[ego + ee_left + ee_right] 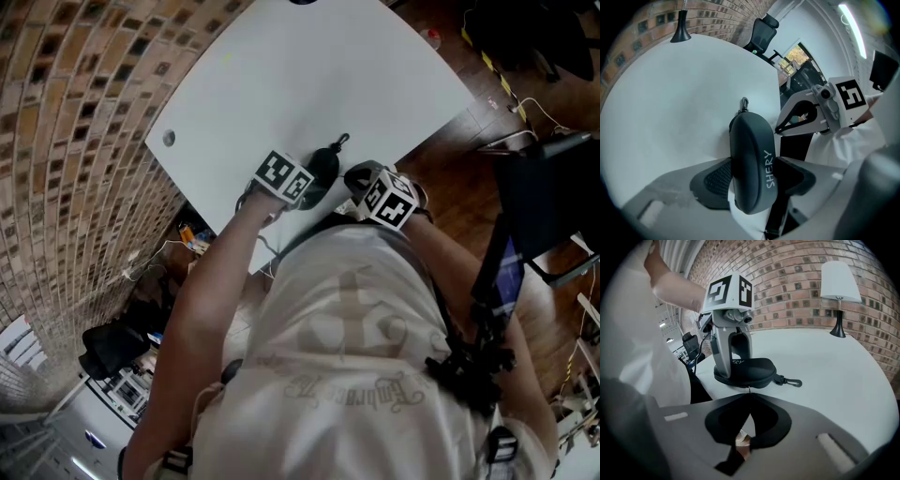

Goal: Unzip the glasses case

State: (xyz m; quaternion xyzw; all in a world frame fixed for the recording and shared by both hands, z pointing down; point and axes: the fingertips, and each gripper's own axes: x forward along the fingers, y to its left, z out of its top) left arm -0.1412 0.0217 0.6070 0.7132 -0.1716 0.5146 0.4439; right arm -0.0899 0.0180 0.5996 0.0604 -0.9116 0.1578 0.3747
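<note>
Presently, the pads [715, 180] of your left gripper [754, 183] are clamped on both long sides of the glasses case [751, 150]. Your right gripper [749, 398] has its fingers pressed together at the tips, pinching a thin metal tab that appears to be the zipper pull [749, 390] on the case's near side. The case lies flat at the near edge of the white table [834, 376], with its clip [793, 382] pointing away from you. A white lamp [840, 296] stands at the table's far side, before a brick wall.
</note>
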